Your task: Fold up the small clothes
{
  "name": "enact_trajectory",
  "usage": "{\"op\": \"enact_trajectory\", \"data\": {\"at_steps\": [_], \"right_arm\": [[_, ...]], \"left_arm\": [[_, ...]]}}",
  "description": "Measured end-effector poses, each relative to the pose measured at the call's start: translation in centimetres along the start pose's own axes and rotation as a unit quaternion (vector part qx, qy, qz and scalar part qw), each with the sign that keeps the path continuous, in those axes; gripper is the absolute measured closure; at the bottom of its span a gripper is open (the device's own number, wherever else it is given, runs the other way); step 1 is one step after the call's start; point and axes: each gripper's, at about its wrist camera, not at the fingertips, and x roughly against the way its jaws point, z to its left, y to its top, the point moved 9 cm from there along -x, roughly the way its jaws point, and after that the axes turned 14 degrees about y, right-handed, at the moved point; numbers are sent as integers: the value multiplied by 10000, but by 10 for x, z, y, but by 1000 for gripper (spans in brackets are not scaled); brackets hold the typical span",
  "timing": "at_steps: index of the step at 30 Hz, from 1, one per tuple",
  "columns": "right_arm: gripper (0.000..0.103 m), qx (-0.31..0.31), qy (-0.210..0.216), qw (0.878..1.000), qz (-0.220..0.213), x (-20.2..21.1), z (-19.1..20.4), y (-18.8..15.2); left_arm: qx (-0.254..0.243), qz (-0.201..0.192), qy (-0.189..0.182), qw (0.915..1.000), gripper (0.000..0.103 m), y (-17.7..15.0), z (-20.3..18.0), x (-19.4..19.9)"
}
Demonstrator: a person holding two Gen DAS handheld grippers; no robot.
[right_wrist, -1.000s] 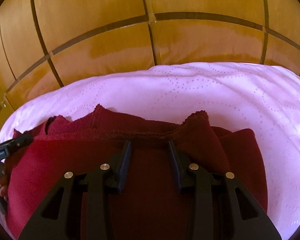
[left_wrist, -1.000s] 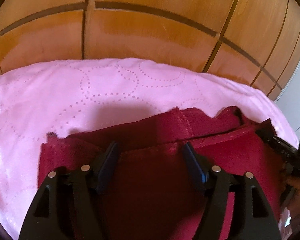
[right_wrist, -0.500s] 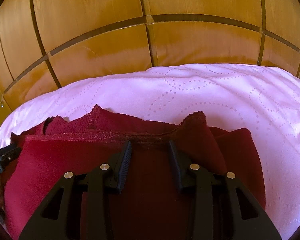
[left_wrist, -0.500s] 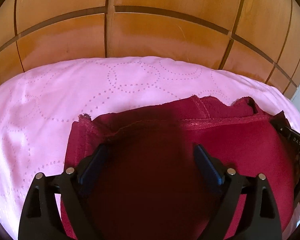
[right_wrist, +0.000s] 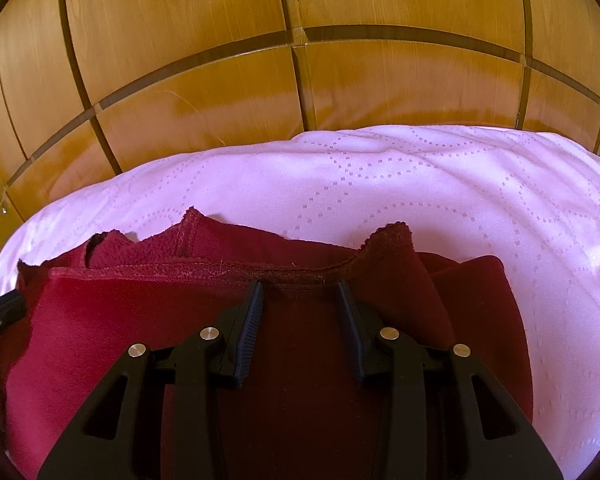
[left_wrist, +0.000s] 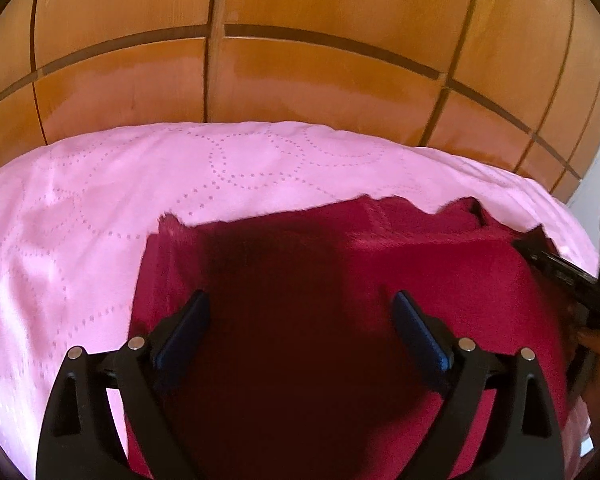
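On the pink quilted bedspread (left_wrist: 100, 208), close to its far edge under the wooden panelled headboard (left_wrist: 300, 80), lies the dark red garment (left_wrist: 440, 272), already doubled so that a stitched hem (right_wrist: 204, 270) runs across the top layer, with looser edges poking out behind it.

The left gripper (left_wrist: 300, 320) hovers over the garment's left part with its jaws wide and opening, the cloth below them and nothing pinched. The right gripper (right_wrist: 300, 300) has its jaws partly apart, tips at the hem; whether they pinch the cloth I cannot tell.

The step looks like releasing and settling a fold. To do it well, lift the left gripper clear without dragging the top layer, keep the right side steady, then square the hem with the ragged edges behind and smooth outward toward the bedspread's left edge.
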Motion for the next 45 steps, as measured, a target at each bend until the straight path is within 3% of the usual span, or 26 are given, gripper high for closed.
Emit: {"op": "enact_trajectory", "data": {"at_steps": [7, 9, 10, 13, 19, 27, 30, 34, 40, 45], "right_arm": [[66, 124, -134, 9998, -49, 3, 2, 2], [44, 205, -231, 9995, -70, 8, 6, 3], [39, 260, -252, 9993, -100, 13, 10, 3], [36, 389, -201, 9980, -464, 51, 29, 1], [31, -480, 456, 9942, -842, 130, 32, -44], [26, -1428, 253, 9847, -968, 182, -23, -85], [26, -1992, 487, 9755, -802, 176, -41, -98], [26, -2479, 1204, 9592, -640, 154, -39, -108], [28, -2423, 1414, 9585, -517, 123, -32, -101], [34, -2429, 1523, 9569, -463, 100, -33, -88]], "left_arm": [[-59, -29, -338, 9994, 11, -21, -19, 34], [-148, 13, -381, 9992, 11, -29, -23, 38], [-176, 39, -367, 9992, 11, -32, -24, 39], [-198, 52, -428, 9989, 11, -45, -23, 44], [-81, -29, -520, 9986, 11, -63, -22, 57], [178, -66, -1168, 9930, 12, -75, -36, 90], [84, -115, -1281, 9917, 13, -79, -48, 96], [-172, -196, -1331, 9908, 21, -84, -64, 103], [-543, -245, -1280, 9900, 44, -88, -78, 103], [-590, 8, -1161, 9915, 50, -98, -81, 83]]}}
